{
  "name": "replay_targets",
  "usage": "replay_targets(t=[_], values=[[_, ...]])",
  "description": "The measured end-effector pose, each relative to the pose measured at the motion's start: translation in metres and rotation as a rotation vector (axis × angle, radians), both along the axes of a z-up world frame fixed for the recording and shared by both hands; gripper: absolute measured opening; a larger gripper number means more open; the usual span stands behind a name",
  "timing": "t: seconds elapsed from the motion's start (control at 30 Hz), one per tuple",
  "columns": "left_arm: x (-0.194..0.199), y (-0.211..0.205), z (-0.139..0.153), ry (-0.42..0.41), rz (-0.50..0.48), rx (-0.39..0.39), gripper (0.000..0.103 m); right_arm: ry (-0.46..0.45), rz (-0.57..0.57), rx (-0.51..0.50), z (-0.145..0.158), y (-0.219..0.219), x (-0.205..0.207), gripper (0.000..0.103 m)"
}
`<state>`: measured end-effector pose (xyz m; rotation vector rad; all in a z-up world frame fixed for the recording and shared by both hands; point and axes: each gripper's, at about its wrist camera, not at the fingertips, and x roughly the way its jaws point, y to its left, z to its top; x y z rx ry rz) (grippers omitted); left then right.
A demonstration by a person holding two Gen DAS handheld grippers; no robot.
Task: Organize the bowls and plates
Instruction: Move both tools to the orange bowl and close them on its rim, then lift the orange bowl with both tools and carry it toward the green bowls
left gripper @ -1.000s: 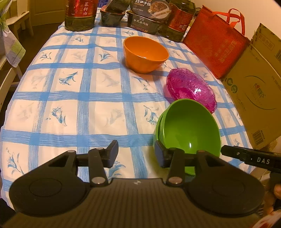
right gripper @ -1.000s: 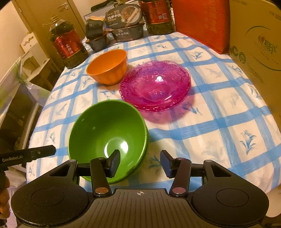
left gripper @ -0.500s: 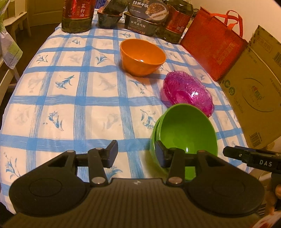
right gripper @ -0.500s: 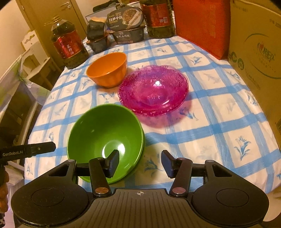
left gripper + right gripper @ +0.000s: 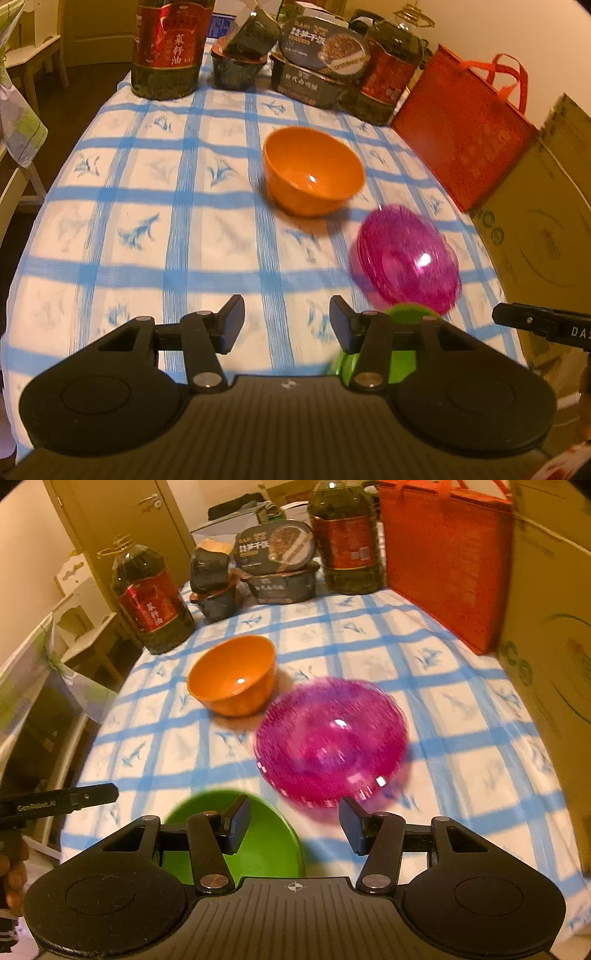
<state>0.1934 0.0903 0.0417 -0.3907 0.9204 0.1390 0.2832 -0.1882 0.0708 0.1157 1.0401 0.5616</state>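
An orange bowl [image 5: 314, 170] [image 5: 234, 675] stands mid-table on the blue-checked cloth. Stacked pink glass plates [image 5: 408, 258] [image 5: 330, 738] lie just right of it. A green bowl [image 5: 258, 845] [image 5: 400, 334] sits at the near edge, partly hidden under the gripper bodies. My left gripper [image 5: 286, 321] is open and empty above the cloth, with the green bowl behind its right finger. My right gripper [image 5: 293, 821] is open and empty, its left finger over the green bowl and its right finger near the front rim of the pink plates.
Two oil bottles [image 5: 168, 48] [image 5: 345, 535], stacked food boxes [image 5: 317, 66] and dark tubs stand along the far edge. A red bag [image 5: 465, 125] and a cardboard box [image 5: 546, 229] line the right side. A chair [image 5: 48, 686] is left of the table.
Both grippers have pulled back and tilted up. The green bowl has slid down to the bottom of both views, and more of the far table shows. Both stay open.
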Motion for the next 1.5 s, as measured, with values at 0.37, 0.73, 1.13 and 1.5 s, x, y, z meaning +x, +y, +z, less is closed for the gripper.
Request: replay_targets(t=[0.37, 0.73, 1.13, 1.5], values=[[0.075, 0.034, -0.006, 0.007, 0.026, -0.027, 0.052, 0.051, 0.057, 0.038, -0.009, 0.056, 0.081, 0.053], [0.157, 0.065, -0.033, 0.015, 0.077, -0.058, 0.056, 0.131, 0.056, 0.063, -0.049, 0.101, 0.164, 0.053], [0.216, 0.088, -0.079, 0.074, 0.086, -0.088, 0.05, 0.174, 0.057, 0.034, -0.096, 0.136, 0.221, 0.053], [0.228, 0.088, -0.101, 0.106, 0.061, -0.133, 0.027, 0.21, 0.077, 0.007, -0.119, 0.149, 0.234, 0.036]])
